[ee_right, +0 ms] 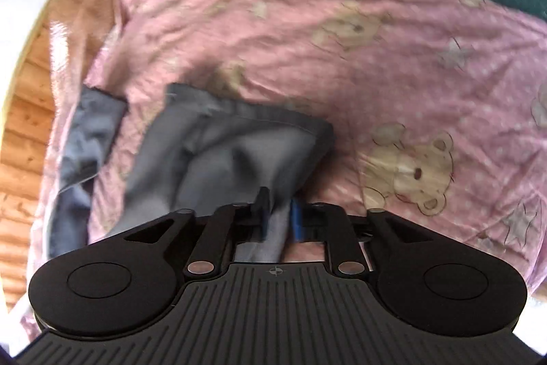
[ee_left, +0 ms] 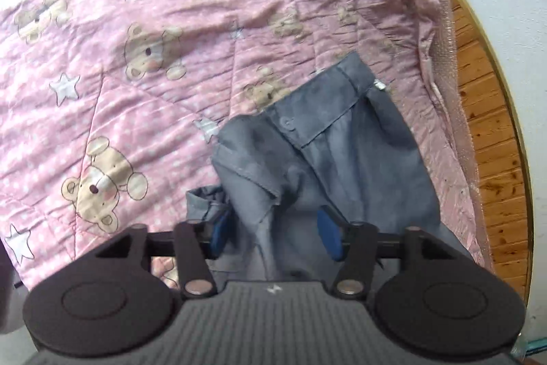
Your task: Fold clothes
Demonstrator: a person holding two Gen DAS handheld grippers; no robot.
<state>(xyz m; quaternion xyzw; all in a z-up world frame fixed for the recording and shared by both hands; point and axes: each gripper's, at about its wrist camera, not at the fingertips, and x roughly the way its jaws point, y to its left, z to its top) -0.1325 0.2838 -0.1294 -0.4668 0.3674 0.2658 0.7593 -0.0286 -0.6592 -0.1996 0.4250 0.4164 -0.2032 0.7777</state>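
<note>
A grey garment [ee_left: 307,166] is spread on a pink bear-print quilt [ee_left: 119,57] beside a wooden floor [ee_left: 489,125]. The left gripper [ee_left: 273,228] is held apart over the cloth. The right gripper [ee_right: 278,218] is seen narrowed around a fold, grip uncertain.

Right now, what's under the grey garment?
The grey garment lies on a pink blanket printed with bears and stars. The blanket under the cloth is covered, so anything else beneath it can't be seen.
</note>
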